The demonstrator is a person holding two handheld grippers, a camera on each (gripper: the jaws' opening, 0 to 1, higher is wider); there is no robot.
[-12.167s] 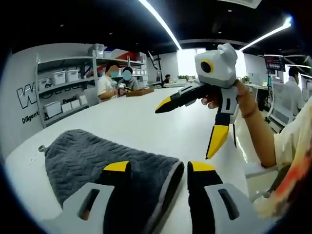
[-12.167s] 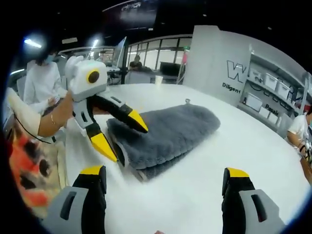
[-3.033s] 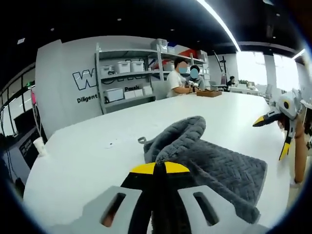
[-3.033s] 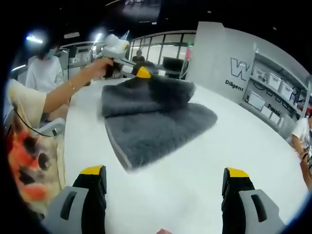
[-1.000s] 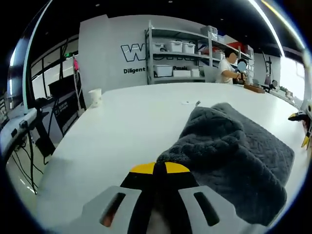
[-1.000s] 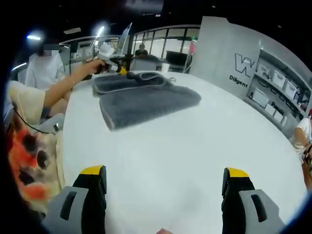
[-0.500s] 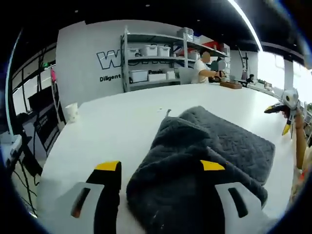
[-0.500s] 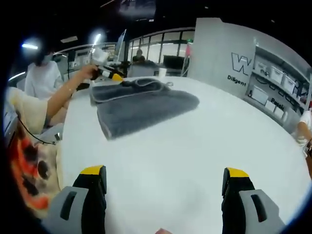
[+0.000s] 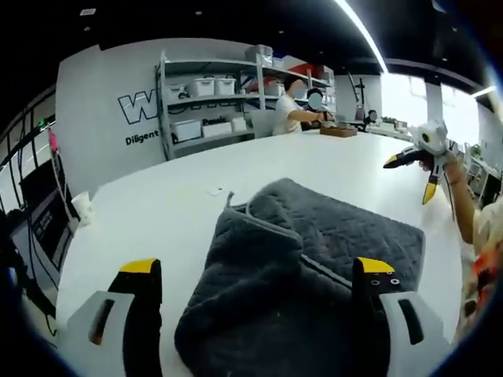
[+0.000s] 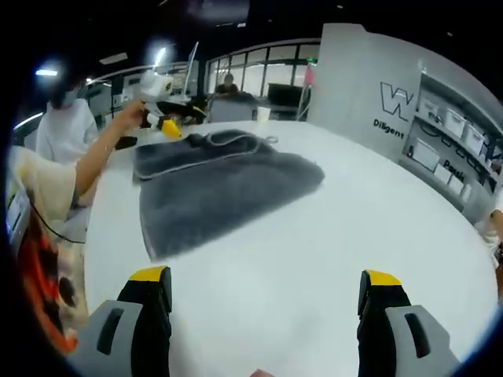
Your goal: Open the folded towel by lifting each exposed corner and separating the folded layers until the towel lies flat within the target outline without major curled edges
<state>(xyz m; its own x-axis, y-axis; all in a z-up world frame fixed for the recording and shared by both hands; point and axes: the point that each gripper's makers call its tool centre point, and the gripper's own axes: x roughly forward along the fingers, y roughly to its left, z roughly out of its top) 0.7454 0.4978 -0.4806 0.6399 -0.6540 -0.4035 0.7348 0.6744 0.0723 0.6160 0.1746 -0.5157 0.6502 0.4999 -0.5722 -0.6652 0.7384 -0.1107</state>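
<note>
Towel (image 9: 314, 275) grey, on white worktop (image 9: 157, 212), partly unfolded with 1 rumpled layer doubled over on its near-left part in the left gripper view. Small hanging loop (image 9: 230, 199) sticks out at towel's far edge. Left tongs (image 9: 255, 271) spread wide, both yellow-tipped jaws up from view bottom, 1 either side of the towel's near end, nothing pinched; right jaw overlaps the towel in the picture, contact can't be confirmed. Paper cup (image 9: 82, 206) at worktop's far-left edge. Shelving with white bins (image 9: 212, 110) against the grey wall behind; 2 people seated at far end. Right tongs (image 9: 413, 161) visible at right of the same view, held up in person's hand well above the worktop, jaws apart, empty.

Right gripper view: left tongs (image 10: 167, 122) at upper left in person's hand, by the towel's (image 10: 228, 192) far end, apart from or touching can't tell. Towel lies spread across the worktop (image 10: 354, 228), far strip bunched in a ridge. Right tongs (image 10: 259, 283) spread wide at view bottom, over bare worktop, well apart from towel. Cup (image 10: 262, 115) beyond towel.
</note>
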